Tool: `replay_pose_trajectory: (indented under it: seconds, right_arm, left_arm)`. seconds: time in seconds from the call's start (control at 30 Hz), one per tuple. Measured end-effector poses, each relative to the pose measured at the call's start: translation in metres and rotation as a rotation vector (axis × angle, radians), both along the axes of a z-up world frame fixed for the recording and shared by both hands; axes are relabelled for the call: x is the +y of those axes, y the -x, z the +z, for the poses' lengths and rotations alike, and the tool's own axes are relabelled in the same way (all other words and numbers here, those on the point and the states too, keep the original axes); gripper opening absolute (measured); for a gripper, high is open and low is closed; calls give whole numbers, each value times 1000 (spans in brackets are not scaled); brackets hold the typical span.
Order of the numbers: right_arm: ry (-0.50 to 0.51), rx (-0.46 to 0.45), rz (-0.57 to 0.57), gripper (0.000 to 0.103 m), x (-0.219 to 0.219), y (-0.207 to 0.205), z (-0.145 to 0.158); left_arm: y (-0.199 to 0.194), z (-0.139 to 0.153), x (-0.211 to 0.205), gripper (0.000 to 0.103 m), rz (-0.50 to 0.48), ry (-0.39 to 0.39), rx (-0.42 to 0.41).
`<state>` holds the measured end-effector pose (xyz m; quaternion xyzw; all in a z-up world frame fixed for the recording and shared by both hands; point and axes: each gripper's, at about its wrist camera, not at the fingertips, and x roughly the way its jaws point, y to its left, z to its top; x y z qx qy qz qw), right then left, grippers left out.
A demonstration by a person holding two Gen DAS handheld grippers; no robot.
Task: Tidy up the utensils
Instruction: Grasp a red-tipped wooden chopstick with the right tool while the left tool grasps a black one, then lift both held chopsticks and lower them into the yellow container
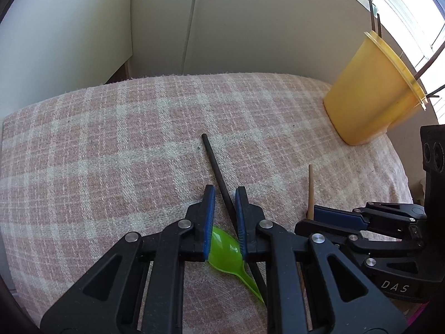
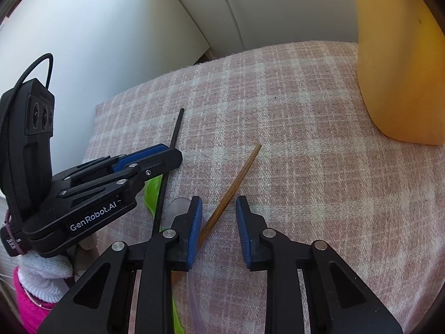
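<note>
A yellow cup, well ahead and to the right of the left claw, already holds several dark sticks, so part of the sorting looks done. On the checked table, both claws are parted and hold nothing: the left straddles a black chopstick above a green spoon, the right claw a brown chopstick.

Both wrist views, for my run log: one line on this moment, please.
left tool: open astride black chopstick | right tool: open over brown chopstick | green spoon: on cloth | yellow cup: holds sticks
</note>
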<state>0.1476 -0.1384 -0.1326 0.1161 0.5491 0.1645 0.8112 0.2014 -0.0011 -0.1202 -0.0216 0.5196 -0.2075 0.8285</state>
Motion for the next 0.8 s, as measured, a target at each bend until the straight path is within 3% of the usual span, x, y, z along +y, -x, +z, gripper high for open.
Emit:
replay_pose_trajectory:
  seconds: [0.4, 0.8]
  right_arm:
    - [-81, 14, -5, 5, -14, 4, 1]
    - [-112, -50, 17, 4, -25, 12, 28]
  left_arm:
    - [7, 2, 25, 5, 50, 43, -13]
    - [24, 30, 55, 5, 91, 134, -60]
